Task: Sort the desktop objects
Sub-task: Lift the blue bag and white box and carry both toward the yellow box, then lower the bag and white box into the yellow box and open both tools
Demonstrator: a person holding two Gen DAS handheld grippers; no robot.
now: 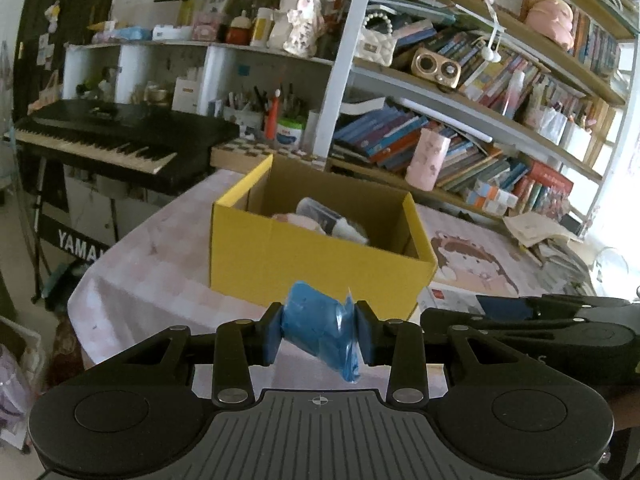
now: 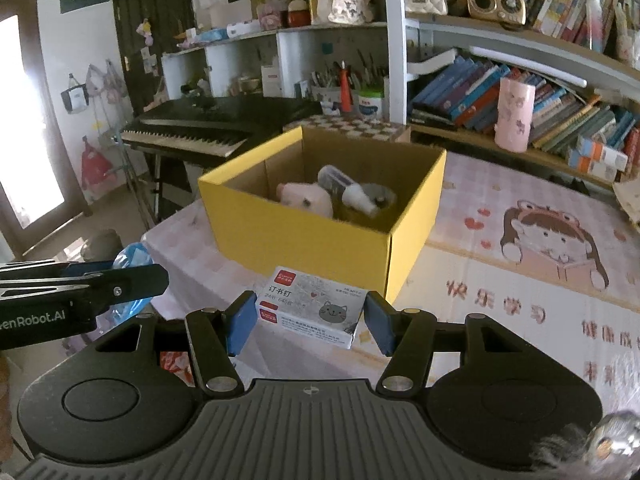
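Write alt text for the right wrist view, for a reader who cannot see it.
The right gripper holds a small white staple box between its blue pads, in front of an open yellow cardboard box on a pink patterned table. A pink plush toy and a bottle lie inside.

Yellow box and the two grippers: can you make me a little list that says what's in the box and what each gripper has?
Box: yellow box, open top, on the desk
Inside the box: pink plush toy, white bottle lying on top
Left gripper: shut on a blue plastic packet
Right gripper: holds a white staples box with a cat picture
Both grippers: just in front of the box
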